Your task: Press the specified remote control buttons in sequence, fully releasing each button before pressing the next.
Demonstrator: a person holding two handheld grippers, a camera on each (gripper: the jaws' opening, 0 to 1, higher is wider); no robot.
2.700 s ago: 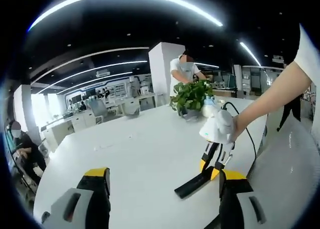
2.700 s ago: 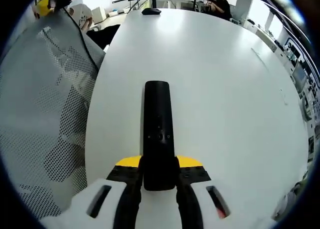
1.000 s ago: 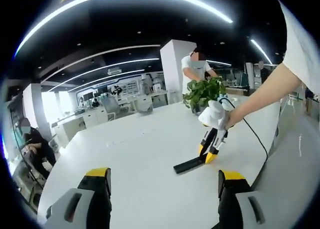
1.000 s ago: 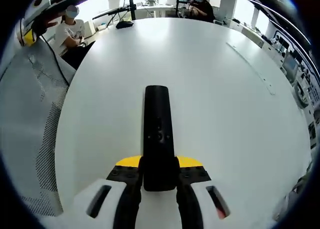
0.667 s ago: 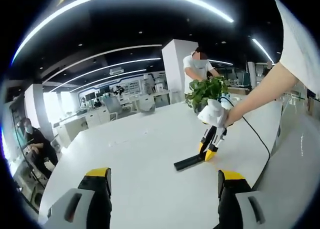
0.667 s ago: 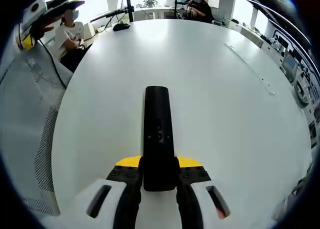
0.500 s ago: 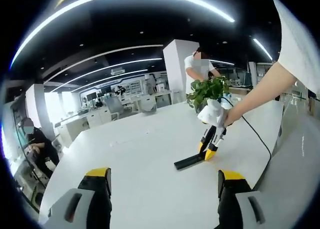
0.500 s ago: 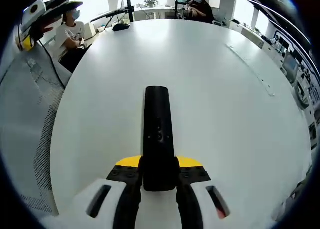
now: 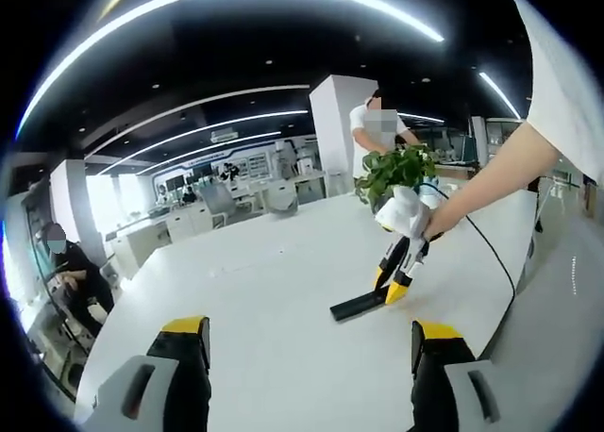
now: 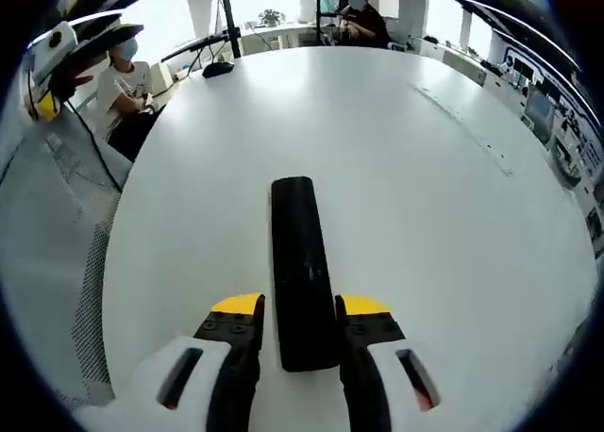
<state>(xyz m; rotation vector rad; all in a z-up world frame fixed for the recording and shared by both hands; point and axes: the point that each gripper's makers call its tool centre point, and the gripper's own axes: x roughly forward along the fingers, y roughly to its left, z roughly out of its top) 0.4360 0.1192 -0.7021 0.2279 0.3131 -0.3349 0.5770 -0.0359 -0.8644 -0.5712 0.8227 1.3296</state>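
Our right tongs (image 10: 298,330) are squeezing the near end of the black remote (image 10: 300,262), holding it over the white desk (image 10: 453,196). Our left tongs (image 9: 310,357) are hanging wide open above the desk, with the remote far to their right.

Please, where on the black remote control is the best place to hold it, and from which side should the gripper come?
Grip the remote control at its near end, across the narrow width, coming in along its length. It is a long slim bar, so its flat long sides suit two jaws. The right gripper already straddles that end, leaving the top face free for pressing, probably.
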